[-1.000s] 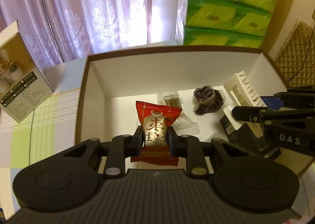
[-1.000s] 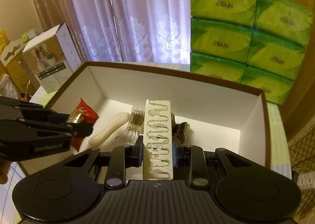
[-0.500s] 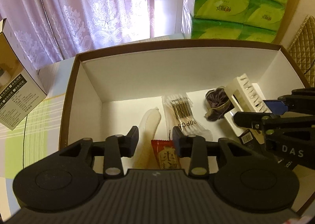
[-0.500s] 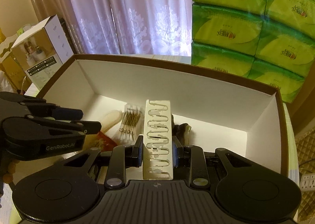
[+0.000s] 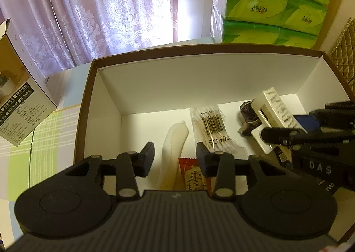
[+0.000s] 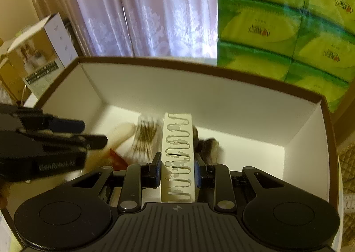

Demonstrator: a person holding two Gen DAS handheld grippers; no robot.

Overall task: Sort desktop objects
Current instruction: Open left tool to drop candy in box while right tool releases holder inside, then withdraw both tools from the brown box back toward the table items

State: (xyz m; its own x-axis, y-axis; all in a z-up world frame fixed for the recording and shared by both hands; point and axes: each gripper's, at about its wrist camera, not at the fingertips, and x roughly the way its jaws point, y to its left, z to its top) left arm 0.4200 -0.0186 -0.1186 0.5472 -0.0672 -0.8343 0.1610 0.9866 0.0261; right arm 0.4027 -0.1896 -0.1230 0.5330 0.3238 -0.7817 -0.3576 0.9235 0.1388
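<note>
Brown-rimmed box on the desk holds, along its near wall, a pale tube, cotton-swab pack and red snack packet. Left gripper hangs spread and empty over the packet; right gripper pinches the white slotted rack above the box's right half. Risk, judged: released tilted, the rack could land on the dark bundle beneath.

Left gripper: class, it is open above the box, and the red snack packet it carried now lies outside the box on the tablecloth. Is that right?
Not quite. The left gripper is open above the box, but the red snack packet lies inside the box, beside the pale sleeve. The left wrist view shows this.
</note>
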